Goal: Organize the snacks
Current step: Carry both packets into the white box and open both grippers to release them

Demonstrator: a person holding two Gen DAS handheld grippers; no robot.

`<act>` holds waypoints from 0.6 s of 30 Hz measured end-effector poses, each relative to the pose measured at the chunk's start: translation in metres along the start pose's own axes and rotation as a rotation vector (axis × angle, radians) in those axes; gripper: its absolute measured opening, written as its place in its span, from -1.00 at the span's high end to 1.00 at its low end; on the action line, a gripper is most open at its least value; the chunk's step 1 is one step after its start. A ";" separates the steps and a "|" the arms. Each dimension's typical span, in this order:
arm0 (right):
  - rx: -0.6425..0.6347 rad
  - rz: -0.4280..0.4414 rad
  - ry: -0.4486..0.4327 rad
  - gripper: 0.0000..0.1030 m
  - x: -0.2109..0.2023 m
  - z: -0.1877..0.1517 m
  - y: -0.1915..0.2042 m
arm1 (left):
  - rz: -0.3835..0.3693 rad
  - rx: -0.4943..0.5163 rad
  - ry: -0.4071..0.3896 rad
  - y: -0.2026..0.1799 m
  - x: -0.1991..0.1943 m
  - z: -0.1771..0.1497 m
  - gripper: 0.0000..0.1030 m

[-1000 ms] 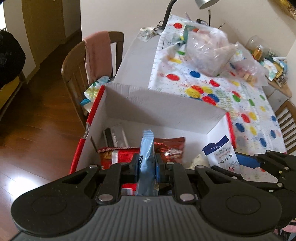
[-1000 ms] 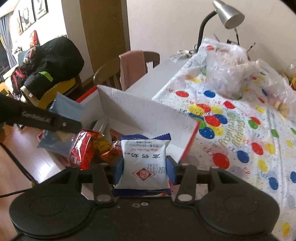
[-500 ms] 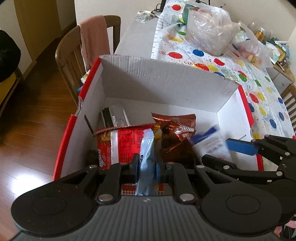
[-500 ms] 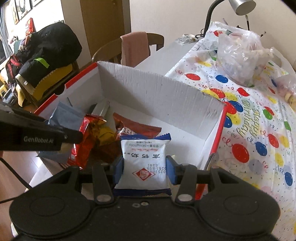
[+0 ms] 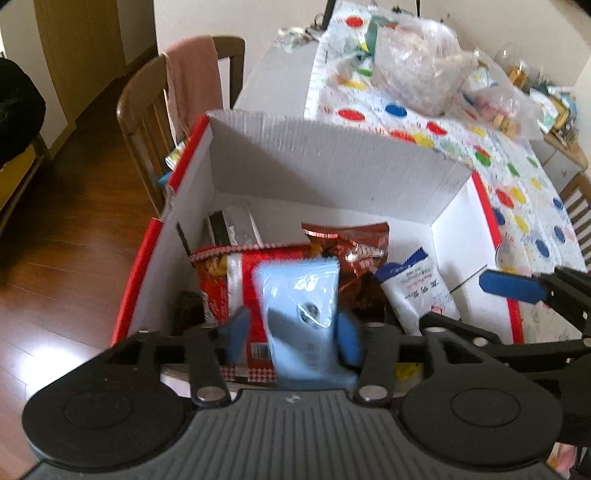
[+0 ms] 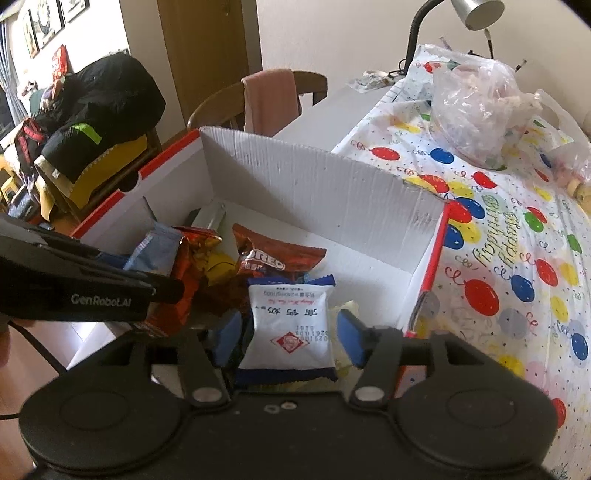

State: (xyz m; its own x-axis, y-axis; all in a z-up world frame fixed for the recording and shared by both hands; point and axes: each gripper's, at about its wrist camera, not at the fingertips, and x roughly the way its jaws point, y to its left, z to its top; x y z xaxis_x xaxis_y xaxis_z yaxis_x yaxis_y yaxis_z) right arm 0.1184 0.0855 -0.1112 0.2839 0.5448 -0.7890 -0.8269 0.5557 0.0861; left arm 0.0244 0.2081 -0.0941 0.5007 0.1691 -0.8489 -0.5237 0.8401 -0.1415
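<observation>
The left gripper [image 5: 293, 334] hung over the near edge of the white cardboard box [image 5: 332, 166], its jaws spread, with the light blue snack packet [image 5: 301, 306] loose between them, tilted and blurred, no longer pinched. That packet sat in front of a red chip bag [image 5: 225, 280], which leaned at the near left of the box. Just behind it stood a brown Oreo bag [image 5: 354, 247], and a dark flat pack [image 5: 232, 225] rested against the far left wall.

The right gripper [image 6: 290, 338] was also above the box, toward its right side. Its jaws were parted, each blue pad clear of the white-and-blue milk candy packet [image 6: 290, 325], which stood between them inside the box, in front of the Oreo bag.

The box sat at the near end of the surface covered by a balloon-print cloth [image 6: 517, 258]. On the cloth farther away lay a clear plastic bag [image 6: 476, 107], near a desk lamp [image 6: 476, 14]. A wooden chair [image 5: 147, 122] draped with a pink towel [image 5: 195, 77] stood to the far left.
</observation>
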 end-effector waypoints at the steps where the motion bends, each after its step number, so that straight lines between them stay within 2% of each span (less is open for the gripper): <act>1: 0.007 0.002 -0.009 -0.34 -0.004 0.000 -0.001 | -0.004 -0.006 -0.010 0.001 -0.003 0.000 -0.21; 3: 0.019 0.014 -0.023 -0.37 -0.011 0.000 -0.003 | -0.012 -0.016 -0.024 0.003 -0.009 0.001 -0.22; 5: 0.026 0.013 -0.042 -0.53 -0.019 0.000 -0.004 | -0.018 -0.017 -0.040 0.003 -0.015 0.000 -0.24; 7: 0.036 0.014 -0.063 -0.57 -0.027 0.001 -0.005 | -0.021 -0.014 -0.059 0.002 -0.023 -0.002 -0.32; 11: 0.059 0.021 -0.097 -0.69 -0.042 0.002 -0.009 | -0.042 -0.011 -0.101 0.000 -0.040 -0.005 -0.35; 18: 0.087 0.040 -0.165 -0.85 -0.070 0.003 -0.011 | -0.062 0.025 -0.174 -0.008 -0.073 -0.010 -0.56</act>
State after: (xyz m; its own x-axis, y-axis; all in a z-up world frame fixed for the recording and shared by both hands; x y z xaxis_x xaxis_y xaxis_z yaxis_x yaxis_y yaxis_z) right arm 0.1089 0.0427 -0.0552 0.3332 0.6592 -0.6741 -0.7962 0.5796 0.1733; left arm -0.0147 0.1838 -0.0359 0.6441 0.2015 -0.7379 -0.4722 0.8636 -0.1764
